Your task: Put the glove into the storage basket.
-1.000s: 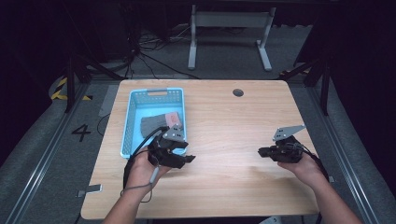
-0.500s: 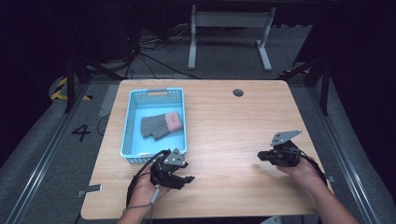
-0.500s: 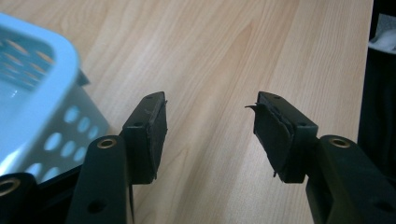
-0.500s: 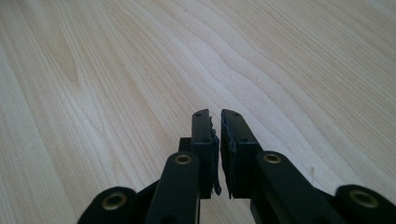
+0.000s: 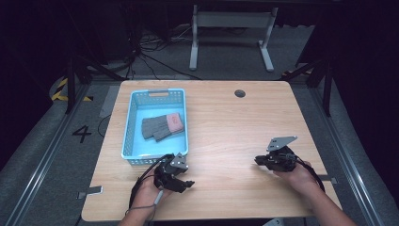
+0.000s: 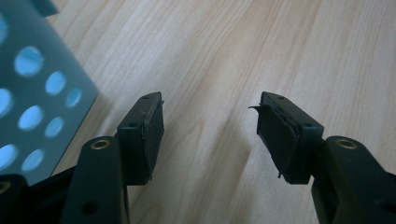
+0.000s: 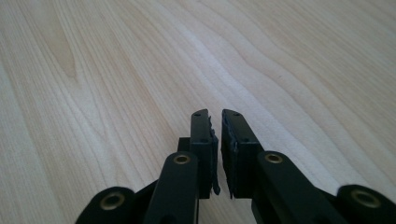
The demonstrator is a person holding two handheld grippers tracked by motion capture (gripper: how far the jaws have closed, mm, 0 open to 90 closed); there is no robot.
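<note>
My left gripper (image 5: 184, 182) hovers low over the wooden table (image 5: 226, 127), just in front of the near edge of a blue perforated basket (image 5: 133, 117). In the left gripper view its jaws (image 6: 210, 126) stand open with bare wood between them; they have just been opening. The basket wall (image 6: 32, 88) shows at the left of that view. Folded grey knitwear with a pink label (image 5: 160, 127) lies in the basket. My right gripper (image 5: 259, 161) sits low over the table's right part, pointing left. Its jaws (image 7: 219, 128) are all but together, a thin slit between the pads, holding nothing.
A round cable hole (image 5: 240, 93) sits in the far part of the tabletop. Beyond the table stands a grey metal frame (image 5: 230, 33) on the floor. A cable (image 5: 141, 188) trails from my left gripper toward the near edge.
Both hands have sunk toward the tabletop. The left gripper has drawn back from the basket toward the near edge, and the right one has come slightly nearer too.
</note>
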